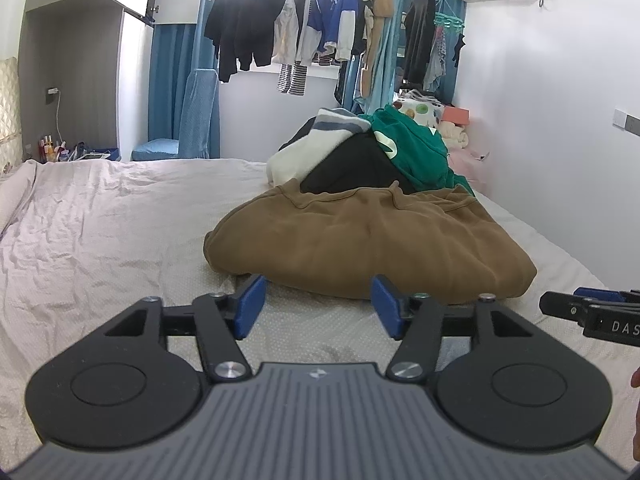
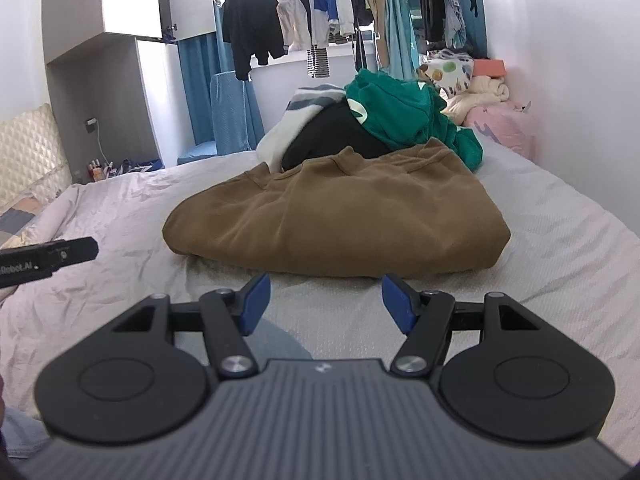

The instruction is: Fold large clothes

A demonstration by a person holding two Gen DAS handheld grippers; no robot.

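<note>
Brown fleece, a folded garment [image 1: 368, 236], lies on the bed [image 1: 100, 220] straight ahead of both claws, its near edge just beyond their blue pads. The left claw [image 1: 319, 308] is open, nothing between its pads, which hang over the pale dotted sheet and look clear of the cloth. The right claw [image 2: 326, 306] is open too and empty, a little short of the same near edge. Each claw shows at the margin of the other's view: the right one pokes in at the far right of the left wrist picture, the left one at the far left of the right wrist picture, so the two sit side by side, apart.

Behind the brown garment, farther from the claws, is a heap of unfolded clothes: a green hoodie [image 2: 404, 116] on top towards the right, a black piece [image 2: 332, 136] under it, and a white and grey striped piece [image 2: 296, 116] to the left. Beyond the heap a rack of hanging clothes [image 1: 304, 28] crosses a bright window. Right of the heap, by the wall, sit a spotted pillow [image 2: 444, 70] and pink bedding [image 2: 504, 128].
</note>
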